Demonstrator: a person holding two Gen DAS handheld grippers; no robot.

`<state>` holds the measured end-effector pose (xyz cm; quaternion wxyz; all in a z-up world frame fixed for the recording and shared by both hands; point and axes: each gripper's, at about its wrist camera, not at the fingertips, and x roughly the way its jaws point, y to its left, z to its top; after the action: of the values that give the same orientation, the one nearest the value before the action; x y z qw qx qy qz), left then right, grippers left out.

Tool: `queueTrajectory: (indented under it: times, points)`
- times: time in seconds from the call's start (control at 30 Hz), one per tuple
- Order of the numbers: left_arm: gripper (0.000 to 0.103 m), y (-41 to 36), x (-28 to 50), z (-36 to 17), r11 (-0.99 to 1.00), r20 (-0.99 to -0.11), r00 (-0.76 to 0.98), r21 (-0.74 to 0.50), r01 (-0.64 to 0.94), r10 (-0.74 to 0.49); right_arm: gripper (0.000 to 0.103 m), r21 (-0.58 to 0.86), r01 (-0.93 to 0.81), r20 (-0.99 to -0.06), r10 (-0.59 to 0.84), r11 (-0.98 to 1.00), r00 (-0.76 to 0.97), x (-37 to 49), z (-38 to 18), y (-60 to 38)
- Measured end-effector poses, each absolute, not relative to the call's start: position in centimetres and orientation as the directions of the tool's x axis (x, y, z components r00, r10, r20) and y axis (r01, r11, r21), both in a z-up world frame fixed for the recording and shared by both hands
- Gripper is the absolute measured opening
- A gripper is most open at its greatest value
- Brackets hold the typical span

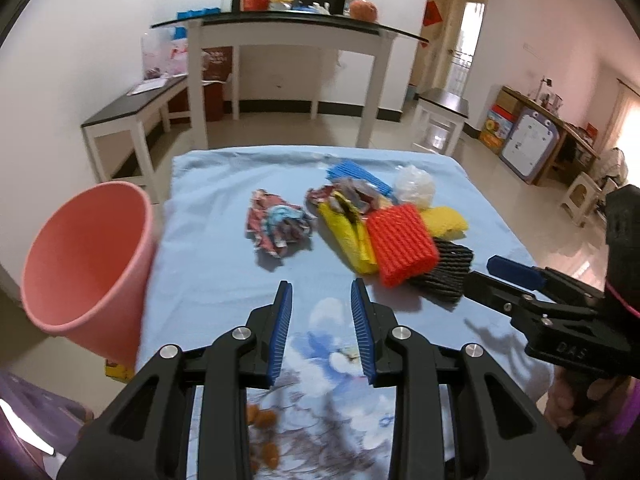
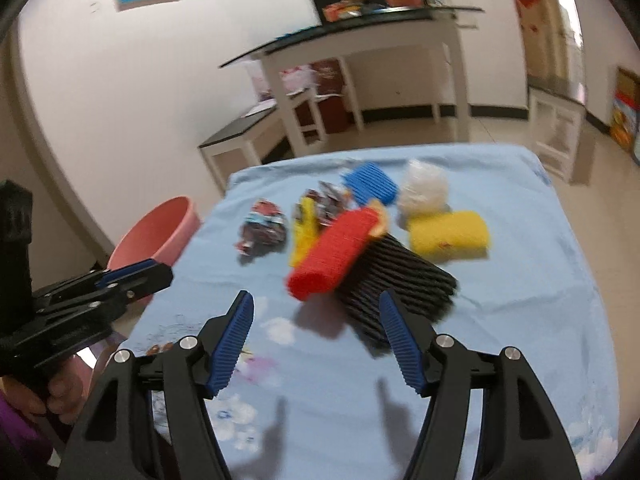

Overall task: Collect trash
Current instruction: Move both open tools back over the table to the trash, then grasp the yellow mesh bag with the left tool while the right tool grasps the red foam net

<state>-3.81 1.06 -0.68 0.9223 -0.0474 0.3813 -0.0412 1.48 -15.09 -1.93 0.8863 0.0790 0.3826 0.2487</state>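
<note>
A pile of trash lies on the blue cloth-covered table [image 1: 208,240]: a crumpled wrapper [image 1: 276,226], a yellow bag [image 1: 348,236], a red foam net [image 1: 400,244], a black foam net [image 1: 444,276], a yellow foam piece [image 1: 448,220], a white plastic ball [image 1: 414,184] and a blue foam net [image 1: 356,174]. My left gripper [image 1: 321,292] hovers open just short of the pile, its jaws empty. My right gripper [image 2: 316,304] is open with its jaws wide, right in front of the red net [image 2: 336,256] and black net [image 2: 400,280]; no pad presses on them.
A pink bin [image 1: 88,264] stands off the table's left edge, tilted toward me in the left wrist view. Beyond the table are a white bench [image 1: 132,120] and a tall white table [image 1: 288,36]. A person's hand [image 2: 60,392] holds the left gripper [image 2: 160,276].
</note>
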Motion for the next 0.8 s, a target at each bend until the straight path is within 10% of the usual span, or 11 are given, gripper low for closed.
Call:
queueTrajectory:
  times: [0.8]
  points:
    - [0.037,-1.6,7.8,-5.4,0.976,-0.788,0.596,-0.216,-0.032,-0.155,0.065,0.409,-0.389,-0.611,0.564,0.826,0.555,4.3,-2.8,-17.1]
